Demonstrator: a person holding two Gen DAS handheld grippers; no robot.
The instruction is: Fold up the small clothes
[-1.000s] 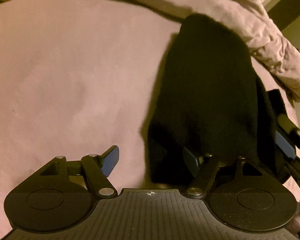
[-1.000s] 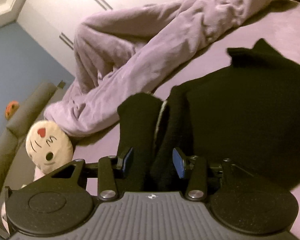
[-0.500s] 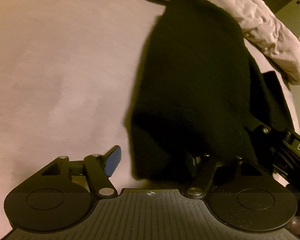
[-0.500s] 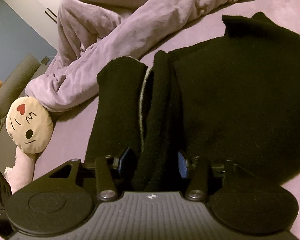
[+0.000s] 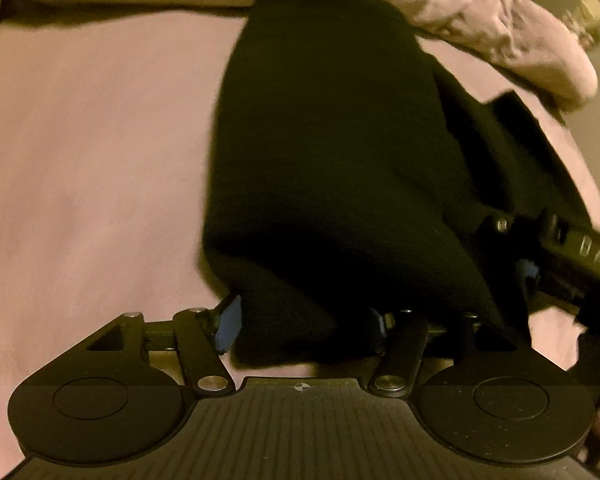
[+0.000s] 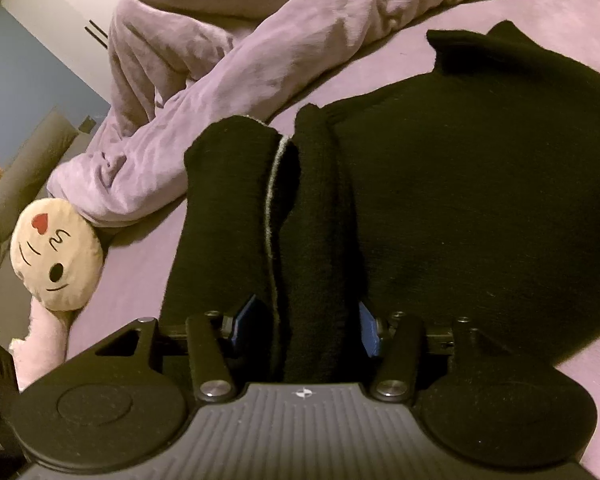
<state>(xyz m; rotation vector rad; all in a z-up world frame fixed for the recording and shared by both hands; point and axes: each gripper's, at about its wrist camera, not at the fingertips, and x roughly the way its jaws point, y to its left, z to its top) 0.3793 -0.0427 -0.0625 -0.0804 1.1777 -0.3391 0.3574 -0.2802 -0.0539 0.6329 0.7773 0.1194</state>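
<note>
A black knit garment (image 5: 332,152) lies on the mauve bed sheet (image 5: 92,168), with one side folded over into a long thick strip (image 6: 308,240). My left gripper (image 5: 303,326) straddles the garment's near corner; its blue pads (image 5: 229,323) stand wide at the cloth's sides without pinching it. My right gripper (image 6: 307,326) straddles the folded strip. Its jaws are opening, and the blue pads (image 6: 367,330) sit beside the cloth rather than squeezing it. In the left wrist view, one pad (image 5: 527,271) of the right gripper shows at the garment's right edge.
A crumpled lilac blanket (image 6: 228,52) runs along the far side of the bed, close to the garment's top. A round cream face cushion (image 6: 54,254) lies at the bed's left edge. Bare sheet spreads left of the garment.
My left gripper has slid right, so the garment's corner now sits between its fingers instead of beside them. The right gripper's pads stand wider apart around the folded strip.
</note>
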